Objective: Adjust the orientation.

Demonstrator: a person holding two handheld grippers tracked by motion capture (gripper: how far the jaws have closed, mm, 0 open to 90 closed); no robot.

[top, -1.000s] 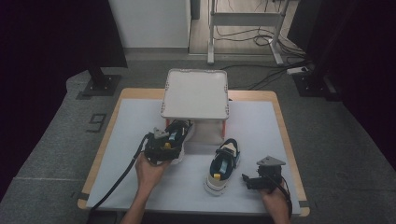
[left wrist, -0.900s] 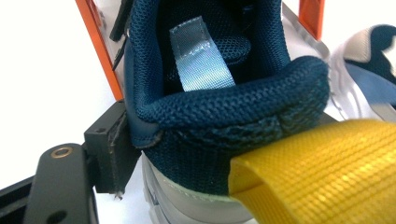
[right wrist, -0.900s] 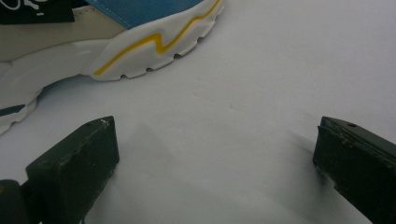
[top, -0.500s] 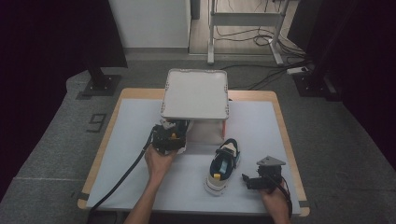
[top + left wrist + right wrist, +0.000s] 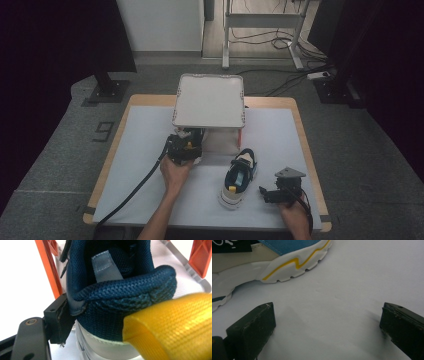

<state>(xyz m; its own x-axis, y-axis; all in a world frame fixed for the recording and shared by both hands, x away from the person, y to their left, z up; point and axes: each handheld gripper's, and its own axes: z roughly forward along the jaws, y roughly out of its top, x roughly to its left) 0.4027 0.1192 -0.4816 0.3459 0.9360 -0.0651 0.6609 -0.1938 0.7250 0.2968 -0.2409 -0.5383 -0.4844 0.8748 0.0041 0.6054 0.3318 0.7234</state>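
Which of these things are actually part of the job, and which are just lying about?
In the job:
- left gripper, closed on the heel of a navy shoe
- grey shelf rack with orange legs, shoe going under it
- second shoe on the table

Lying about:
- right gripper, open, idle
- floor cables

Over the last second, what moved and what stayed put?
The left gripper, closed on the heel of a shoe, moved away from the person and pushed it under the shelf. The right gripper, jaws open, and the second shoe kept their places on the table.
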